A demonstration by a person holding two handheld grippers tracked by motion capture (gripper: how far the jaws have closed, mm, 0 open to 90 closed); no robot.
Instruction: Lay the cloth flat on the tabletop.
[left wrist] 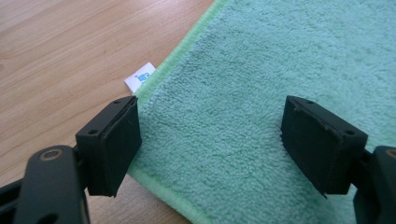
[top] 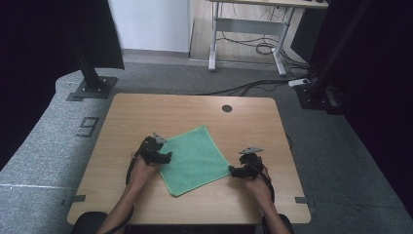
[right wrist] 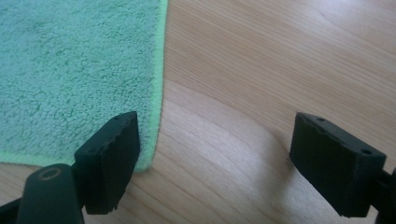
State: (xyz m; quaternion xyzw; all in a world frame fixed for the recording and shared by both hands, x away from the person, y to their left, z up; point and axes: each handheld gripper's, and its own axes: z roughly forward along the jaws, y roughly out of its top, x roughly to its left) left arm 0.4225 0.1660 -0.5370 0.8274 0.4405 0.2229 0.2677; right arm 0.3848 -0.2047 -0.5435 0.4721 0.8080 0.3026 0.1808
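A green terry towel [top: 195,158] lies flat and spread out on the wooden table [top: 146,107], turned like a diamond. My left gripper [top: 163,157] is at its left corner, jaws open over the towel [left wrist: 261,93], with the left pad [left wrist: 114,144] at the hem beside a small white label [left wrist: 140,77]. My right gripper [top: 234,170] is open at the towel's right corner. In the right gripper view its left pad [right wrist: 109,161] stands over the towel's corner [right wrist: 70,84] and bare wood lies between the jaws.
A round cable hole [top: 227,108] sits near the table's far edge. Beyond the table stand a black post on a base plate [top: 92,80] at the left, a white desk frame [top: 248,34] with loose cables, and another dark post at the right.
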